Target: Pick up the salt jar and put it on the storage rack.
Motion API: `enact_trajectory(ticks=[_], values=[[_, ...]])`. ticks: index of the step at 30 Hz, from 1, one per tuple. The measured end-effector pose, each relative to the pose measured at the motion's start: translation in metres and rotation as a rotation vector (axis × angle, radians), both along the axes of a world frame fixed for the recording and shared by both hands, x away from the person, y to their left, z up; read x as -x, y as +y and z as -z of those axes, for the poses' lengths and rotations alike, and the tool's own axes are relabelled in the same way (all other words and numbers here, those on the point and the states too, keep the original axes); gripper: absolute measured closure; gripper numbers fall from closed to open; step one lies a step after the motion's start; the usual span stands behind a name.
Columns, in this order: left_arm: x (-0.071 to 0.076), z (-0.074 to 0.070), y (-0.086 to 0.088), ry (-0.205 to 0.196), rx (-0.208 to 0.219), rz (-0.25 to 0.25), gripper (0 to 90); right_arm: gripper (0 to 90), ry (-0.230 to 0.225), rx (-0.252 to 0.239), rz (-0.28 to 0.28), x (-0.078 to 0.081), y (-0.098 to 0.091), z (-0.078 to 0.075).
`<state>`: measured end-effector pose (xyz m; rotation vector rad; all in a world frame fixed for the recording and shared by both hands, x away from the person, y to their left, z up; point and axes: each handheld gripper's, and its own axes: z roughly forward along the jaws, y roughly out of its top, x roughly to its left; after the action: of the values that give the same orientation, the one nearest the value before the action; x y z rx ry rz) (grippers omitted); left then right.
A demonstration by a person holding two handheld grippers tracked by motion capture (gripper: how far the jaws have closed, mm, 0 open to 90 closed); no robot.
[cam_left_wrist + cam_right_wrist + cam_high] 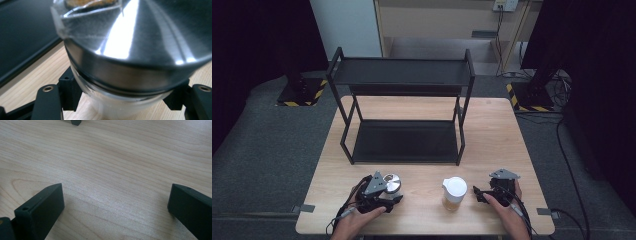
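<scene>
Sitting between the left gripper's (388,199) jaws is a clear jar with a shiny steel lid (140,50); in the left gripper view the black pads press on its glass wall just under the lid from both sides, so the jaws are clamped on it. The jar is near the front left of the pale wooden surface (497,130). To its right a white-lidded cup (454,192) of amber liquid stands apart from both grippers. A black two-tier rack (404,75) stands at the back of the surface; grey carpet and cables lie around it. The right gripper (480,195) rests low at the front right, its jaws spread wide over bare wood, holding nothing.
</scene>
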<state>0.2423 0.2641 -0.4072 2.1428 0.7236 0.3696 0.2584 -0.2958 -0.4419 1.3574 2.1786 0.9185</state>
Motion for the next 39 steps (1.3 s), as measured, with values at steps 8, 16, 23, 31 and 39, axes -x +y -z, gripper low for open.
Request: enact_trajectory(ticks=[8,16,23,31,39], values=[[-0.011,-0.022,0.016,-0.005,-0.011,0.005,29.6,1.5,0.001,-0.001,0.001,0.0,0.0,0.0],[-0.023,-0.035,0.02,-0.017,-0.007,0.011,29.6,1.5,0.001,-0.001,0.001,0.0,0.0,0.0],[-0.037,-0.05,0.019,-0.029,0.005,0.03,29.6,1.5,0.0,0.0,0.0,0.0,0.0,0.0],[-0.049,-0.073,0.021,-0.05,0.003,0.03,29.6,1.5,0.0,0.0,0.0,0.0,0.0,0.0],[-0.068,-0.105,0.024,-0.073,-0.028,0.042,29.6,1.5,0.0,0.0,0.0,0.0,0.0,0.0]])
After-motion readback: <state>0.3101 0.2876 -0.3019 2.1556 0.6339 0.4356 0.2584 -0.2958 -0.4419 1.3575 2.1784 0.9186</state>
